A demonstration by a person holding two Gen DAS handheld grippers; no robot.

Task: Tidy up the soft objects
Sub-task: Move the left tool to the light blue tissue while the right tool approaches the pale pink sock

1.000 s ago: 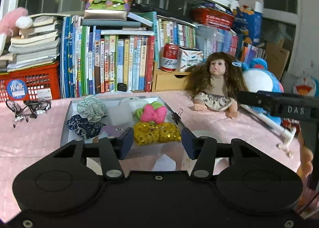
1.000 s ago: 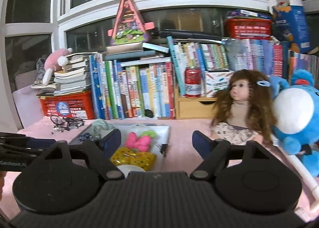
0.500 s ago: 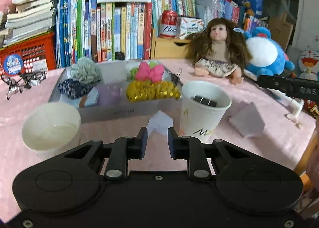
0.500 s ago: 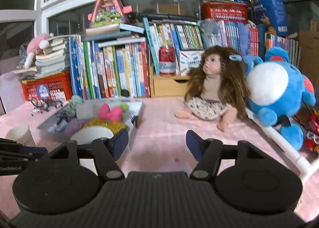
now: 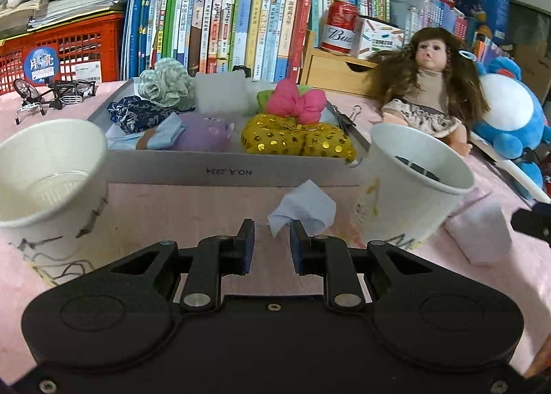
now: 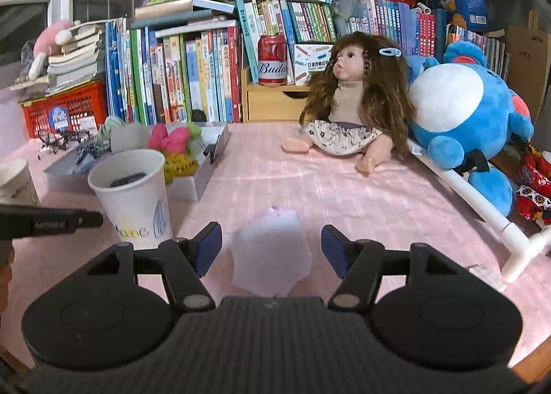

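A crumpled white tissue (image 5: 303,209) lies on the pink cloth just in front of my left gripper (image 5: 272,244), whose jaws stand a narrow gap apart and hold nothing. A pale lilac soft pad (image 6: 272,252) lies on the cloth between the wide-open jaws of my right gripper (image 6: 272,249); it also shows in the left wrist view (image 5: 478,232). A grey box (image 5: 227,172) behind the tissue holds soft things: a gold sequin bow (image 5: 298,142), a pink bow (image 5: 298,103), a purple plush (image 5: 203,134), a green scrunchie (image 5: 165,84).
Two paper cups flank the tissue: an empty one (image 5: 48,180) on the left, one (image 5: 409,187) with a dark object on the right. A doll (image 6: 347,101) and blue plush (image 6: 461,111) sit at the right. Books (image 5: 224,15) line the back. Glasses (image 5: 51,94) lie far left.
Both grippers have come lower and closer to the table. The left jaws narrowed from wide open and now sit just behind the tissue. The right gripper has come over the lilac pad.
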